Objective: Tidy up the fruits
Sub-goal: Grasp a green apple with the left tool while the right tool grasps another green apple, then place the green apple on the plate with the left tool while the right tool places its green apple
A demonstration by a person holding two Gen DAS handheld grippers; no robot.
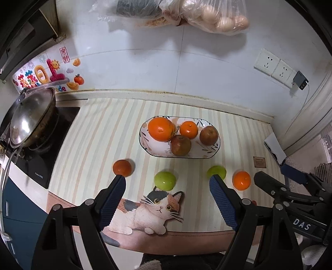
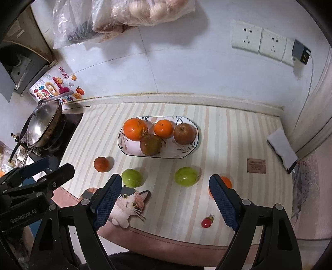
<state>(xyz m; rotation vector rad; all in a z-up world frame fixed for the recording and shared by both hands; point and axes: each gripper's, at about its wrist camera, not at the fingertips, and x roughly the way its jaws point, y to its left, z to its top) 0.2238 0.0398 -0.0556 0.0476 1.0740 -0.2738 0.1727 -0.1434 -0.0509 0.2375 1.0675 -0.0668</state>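
Both claws, left gripper (image 1: 167,180) and right gripper (image 2: 165,179), gape empty. At 12 o'clock, the glossy oval ceramic plate (image 2: 187,150) lies long-axis crosswise, holding round smooth fruits.

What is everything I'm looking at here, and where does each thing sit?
plate: one, white with leaf pattern, middle of the striped mat
fruits on plate: four; two orange, two brownish
loose fruits on mat: two green, two orange, in a row nearer than the plate
small red trinket: one, near mat edge
wok with lid: one, metal, on stove at left
plastic bags: clear, above, against the wall
wall sockets: white, right
left gripper: open, empty
right gripper: open, empty
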